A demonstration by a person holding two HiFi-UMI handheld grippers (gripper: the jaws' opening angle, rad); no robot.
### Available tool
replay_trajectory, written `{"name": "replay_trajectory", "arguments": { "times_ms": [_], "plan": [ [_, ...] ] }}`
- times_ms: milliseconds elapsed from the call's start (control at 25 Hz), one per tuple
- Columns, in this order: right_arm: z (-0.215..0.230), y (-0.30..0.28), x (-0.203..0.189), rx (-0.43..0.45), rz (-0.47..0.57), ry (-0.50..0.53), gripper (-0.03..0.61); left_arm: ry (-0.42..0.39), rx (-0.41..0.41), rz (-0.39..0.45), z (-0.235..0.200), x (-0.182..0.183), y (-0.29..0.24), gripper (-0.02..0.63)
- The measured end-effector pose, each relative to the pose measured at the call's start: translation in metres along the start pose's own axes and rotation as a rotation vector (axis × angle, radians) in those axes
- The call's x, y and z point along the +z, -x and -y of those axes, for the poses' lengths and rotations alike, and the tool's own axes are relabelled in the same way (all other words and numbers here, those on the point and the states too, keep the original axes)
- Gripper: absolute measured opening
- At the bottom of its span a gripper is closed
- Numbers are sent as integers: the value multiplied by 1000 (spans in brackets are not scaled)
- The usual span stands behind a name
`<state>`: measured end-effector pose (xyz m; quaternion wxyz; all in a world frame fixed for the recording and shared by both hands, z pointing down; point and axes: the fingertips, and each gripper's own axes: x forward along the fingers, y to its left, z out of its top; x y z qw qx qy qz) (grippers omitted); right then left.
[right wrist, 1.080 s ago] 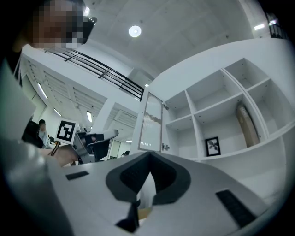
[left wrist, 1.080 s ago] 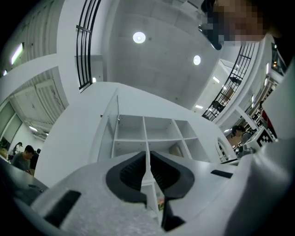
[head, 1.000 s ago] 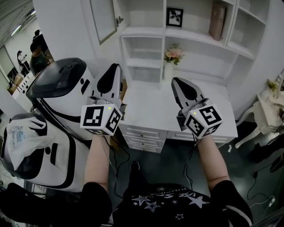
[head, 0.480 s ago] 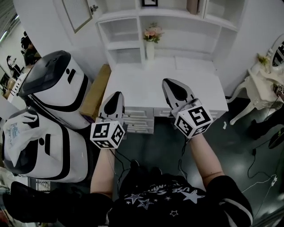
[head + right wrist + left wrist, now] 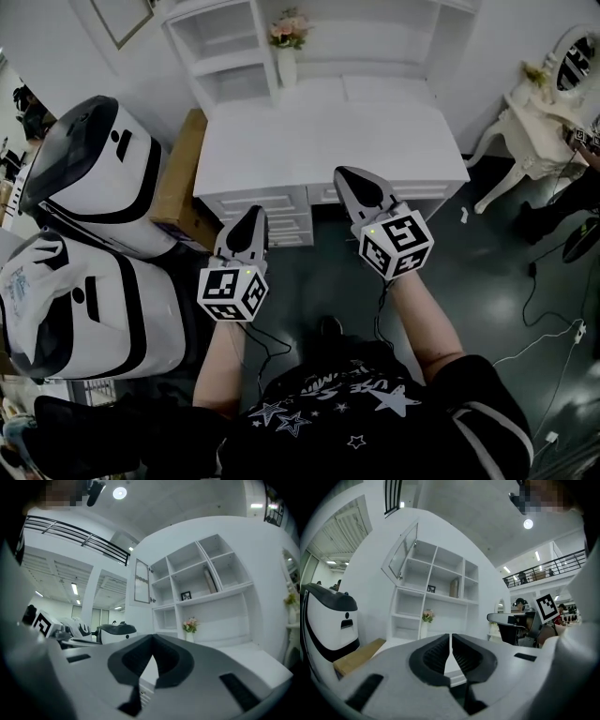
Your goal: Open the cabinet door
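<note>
The white shelf unit [image 5: 436,597] stands on the back of a white desk [image 5: 328,131]. Its glass cabinet door [image 5: 401,557] hangs swung open at the upper left, also seen as the cabinet door [image 5: 142,581] in the right gripper view. Only a corner of the door [image 5: 122,19] shows at the top of the head view. My left gripper [image 5: 255,212] is shut and empty, low in front of the desk drawers [image 5: 281,220]. My right gripper [image 5: 342,174] is shut and empty at the desk's front edge. Both point level toward the shelves, far from the door.
Two large white-and-black machines [image 5: 94,178] [image 5: 84,300] stand to the left, with a cardboard box [image 5: 178,178] between them and the desk. A pink flower vase [image 5: 288,33] sits on the desk. A white chair [image 5: 525,122] and floor cables [image 5: 553,347] lie to the right.
Both grippers have sunk from shelf height down to the front edge of the desk, the left one farther. The shelves have slid to the top of the head view.
</note>
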<state>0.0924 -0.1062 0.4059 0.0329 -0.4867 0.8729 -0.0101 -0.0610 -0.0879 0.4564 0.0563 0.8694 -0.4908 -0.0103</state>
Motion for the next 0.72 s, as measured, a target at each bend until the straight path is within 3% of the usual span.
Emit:
{"name": "replay_trajectory", "arguments": {
  "times_ms": [240,520,720],
  "plan": [
    [-37,40,-7,-39,-35,23,3,12,-37,-71,13,-34,59,25],
    [-81,98,-5,-72,-64,68,3,65,-40,-99,26,-65,124,25],
    [-104,134,-8,-91,-70,71,5,59,-64,-121,48,-80,156,25]
  ]
}}
